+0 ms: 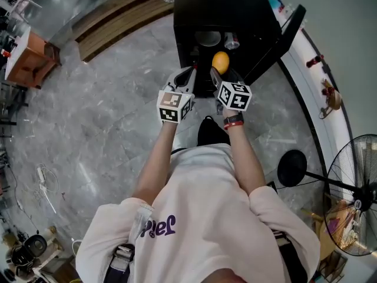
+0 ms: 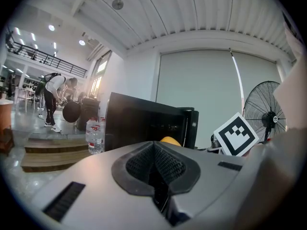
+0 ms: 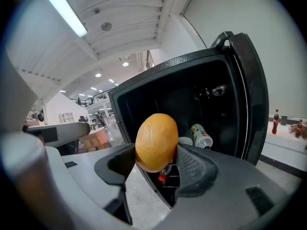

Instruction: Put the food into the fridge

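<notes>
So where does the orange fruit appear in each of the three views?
Head view: the orange fruit is at upper centre, in front of the open black fridge.
Left gripper view: only a small sliver shows, just below centre.
Right gripper view: at the centre, gripped between the jaws.
Shared landmark: the black fridge.

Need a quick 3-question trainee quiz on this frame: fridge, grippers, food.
1. True or false: the fridge stands open.
2. The left hand-held gripper has its jaws: A apart, B together, C clamped on a bottle.
3. Fill in: the right hand-held gripper is shut on the ___.

Key: 1 true; 2 B; 3 orange.
</notes>
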